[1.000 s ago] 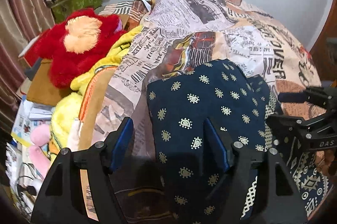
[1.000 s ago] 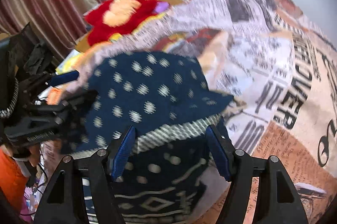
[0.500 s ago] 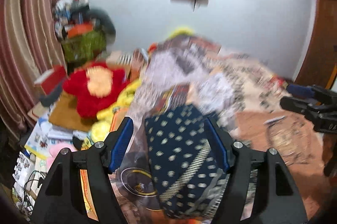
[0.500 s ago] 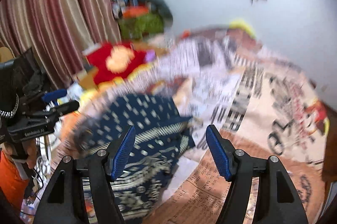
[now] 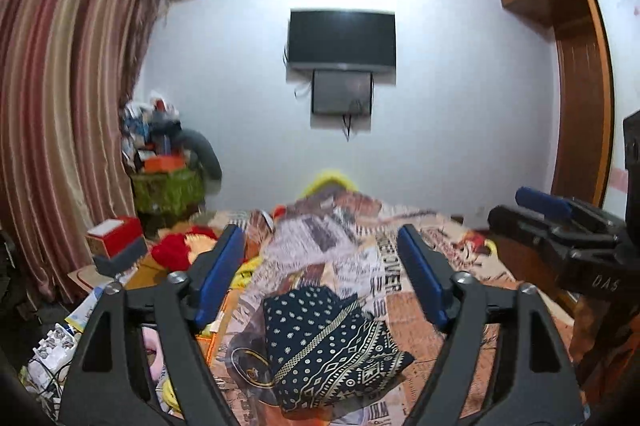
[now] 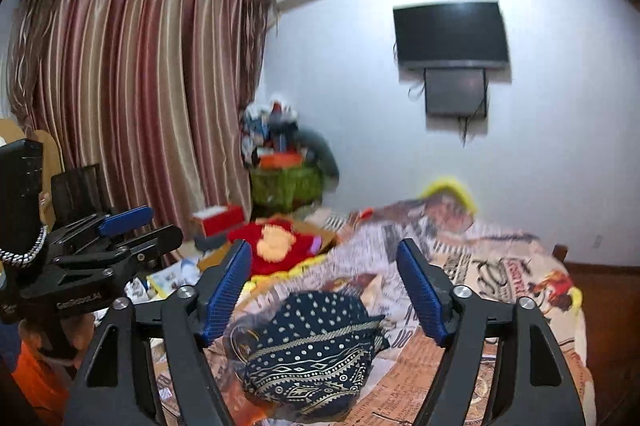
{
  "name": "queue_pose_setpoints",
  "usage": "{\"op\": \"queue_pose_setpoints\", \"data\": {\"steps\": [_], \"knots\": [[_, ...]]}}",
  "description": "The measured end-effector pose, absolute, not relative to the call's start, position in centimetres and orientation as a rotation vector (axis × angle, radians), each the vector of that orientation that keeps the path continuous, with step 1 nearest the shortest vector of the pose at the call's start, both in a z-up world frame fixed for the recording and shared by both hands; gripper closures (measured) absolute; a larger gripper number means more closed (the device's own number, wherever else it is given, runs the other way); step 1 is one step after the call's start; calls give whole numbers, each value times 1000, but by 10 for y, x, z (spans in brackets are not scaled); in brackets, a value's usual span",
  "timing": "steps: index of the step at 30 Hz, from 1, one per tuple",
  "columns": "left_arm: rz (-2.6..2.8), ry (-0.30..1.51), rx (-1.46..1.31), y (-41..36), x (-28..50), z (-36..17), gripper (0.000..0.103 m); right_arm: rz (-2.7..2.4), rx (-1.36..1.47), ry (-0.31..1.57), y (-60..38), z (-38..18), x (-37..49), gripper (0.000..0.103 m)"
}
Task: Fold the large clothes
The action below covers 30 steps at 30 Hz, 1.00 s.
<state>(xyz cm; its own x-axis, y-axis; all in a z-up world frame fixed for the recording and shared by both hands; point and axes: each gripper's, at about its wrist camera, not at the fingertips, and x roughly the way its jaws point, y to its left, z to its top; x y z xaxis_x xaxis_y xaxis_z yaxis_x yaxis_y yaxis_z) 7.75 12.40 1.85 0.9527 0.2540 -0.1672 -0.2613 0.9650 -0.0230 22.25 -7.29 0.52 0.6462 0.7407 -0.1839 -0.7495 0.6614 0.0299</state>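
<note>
A folded navy garment (image 5: 320, 342) with white dots and a patterned band lies on the bed's newspaper-print sheet (image 5: 384, 266). It also shows low in the right wrist view (image 6: 312, 346). My left gripper (image 5: 320, 238) hangs well above and back from the garment, nearly level. Its jaws are opening and hold nothing. My right gripper (image 6: 324, 250) is beside it at the same height, jaws also opening and empty. Each gripper shows in the other's view: the right one (image 5: 508, 208) at the right edge, the left one (image 6: 164, 224) at the left edge.
A red plush toy (image 6: 276, 246) and yellow cloth lie on the bed's left side. Boxes and clutter (image 5: 52, 350) crowd the floor by the striped curtain (image 6: 140, 98). A green basket (image 5: 168, 190) stands in the corner, a TV (image 5: 342, 40) hangs on the far wall, and a wooden wardrobe (image 5: 576, 86) is at right.
Both grippers have risen and drawn back from the garment, tilting up toward level, and their jaws stand wider. The garment stays folded on the bed and looks smaller.
</note>
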Motion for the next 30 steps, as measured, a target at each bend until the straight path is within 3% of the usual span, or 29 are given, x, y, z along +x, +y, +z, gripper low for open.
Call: {"op": "queue_pose_setpoints", "data": {"steps": [5,11,30], "knots": [[298,127,-46,109,43,17,5,819,-40,178,-85,2,190,19],[315,160,-82,110,31,7,2,761,-41,159,-93,-2,166,0],[341,214,-132,121,33,-12,1,714,-54,187,-96,-15,154,0]]}}
